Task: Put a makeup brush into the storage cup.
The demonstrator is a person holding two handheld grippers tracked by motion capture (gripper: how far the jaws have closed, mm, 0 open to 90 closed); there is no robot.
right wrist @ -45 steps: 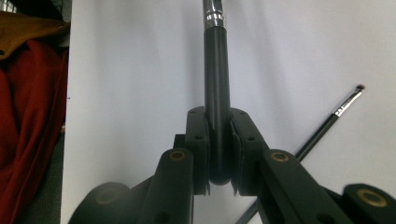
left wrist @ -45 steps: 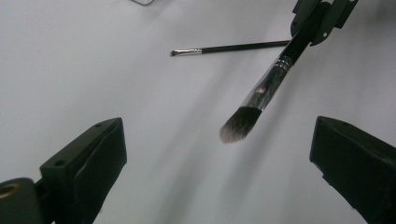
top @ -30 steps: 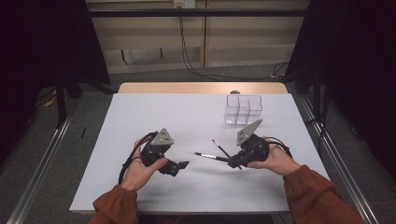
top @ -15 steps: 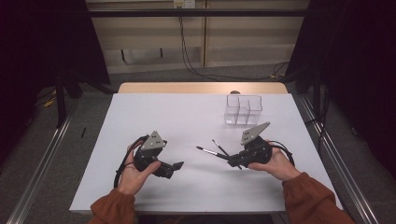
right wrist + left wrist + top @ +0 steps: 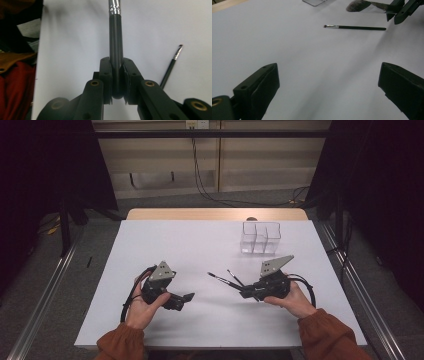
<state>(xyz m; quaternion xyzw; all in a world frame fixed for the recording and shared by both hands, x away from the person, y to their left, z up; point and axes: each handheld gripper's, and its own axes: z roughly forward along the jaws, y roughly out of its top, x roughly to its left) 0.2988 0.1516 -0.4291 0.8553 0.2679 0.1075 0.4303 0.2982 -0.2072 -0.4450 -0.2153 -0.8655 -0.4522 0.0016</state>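
Right gripper clenched on thick brush, near right of counter; bristle end cut off. Thin brush lies just beside. Left gripper released, holding nothing.

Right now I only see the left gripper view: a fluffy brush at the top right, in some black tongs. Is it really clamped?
Observer: Yes. The right gripper view shows the right gripper shut on the fluffy brush, near the rounded end of its black handle.
Operator: And the clear corner at the top of my screen?
Observer: In the high view it is a divided clear box, standing on the white table beyond the right gripper.
Operator: Who carries my camera?
Observer: A person's left hand, in an orange sleeve, holds the left gripper.
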